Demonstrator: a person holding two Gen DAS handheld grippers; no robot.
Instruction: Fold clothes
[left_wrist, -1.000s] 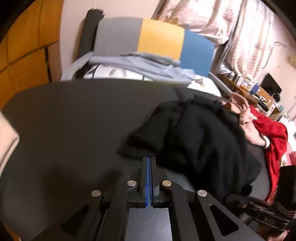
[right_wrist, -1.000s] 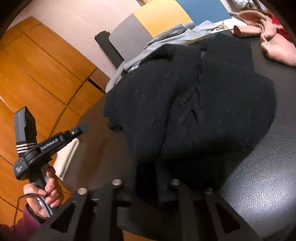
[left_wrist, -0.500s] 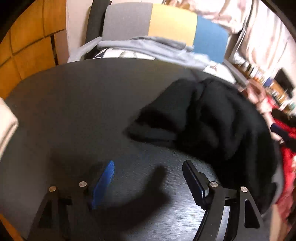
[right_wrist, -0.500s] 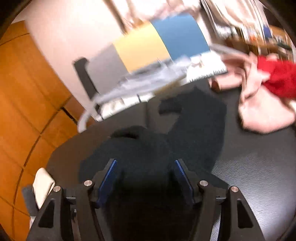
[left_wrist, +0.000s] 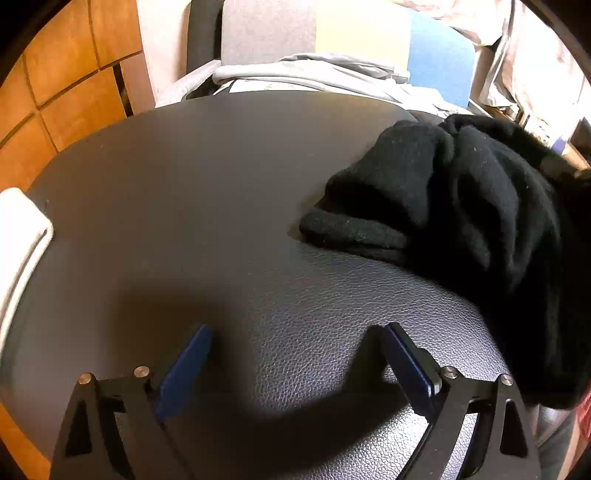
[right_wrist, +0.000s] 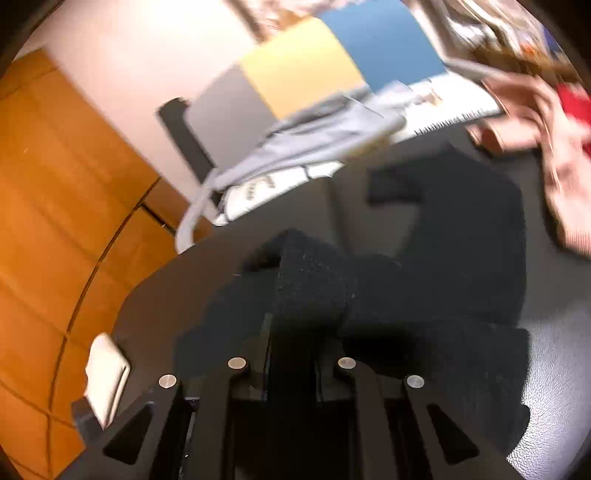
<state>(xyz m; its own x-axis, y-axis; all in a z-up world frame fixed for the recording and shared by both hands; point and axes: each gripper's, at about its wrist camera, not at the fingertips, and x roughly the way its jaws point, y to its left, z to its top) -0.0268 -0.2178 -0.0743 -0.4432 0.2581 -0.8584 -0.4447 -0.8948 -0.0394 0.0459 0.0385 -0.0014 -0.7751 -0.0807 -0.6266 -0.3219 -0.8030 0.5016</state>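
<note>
Right hand-held gripper (right_wrist: 295, 314) clenches a fold of the black sweater (left_wrist: 461, 206), lifting it to turn over; left hand-held gripper (left_wrist: 295, 362) hovers released above the worktop (left_wrist: 207, 184), ready to assist.

The left wrist camera looks low across the black table (left_wrist: 207, 177) toward a chair (left_wrist: 369, 33). The right camera, closer, faces the same chair (right_wrist: 332, 70), sharing the black garment (left_wrist: 461, 199).
</note>
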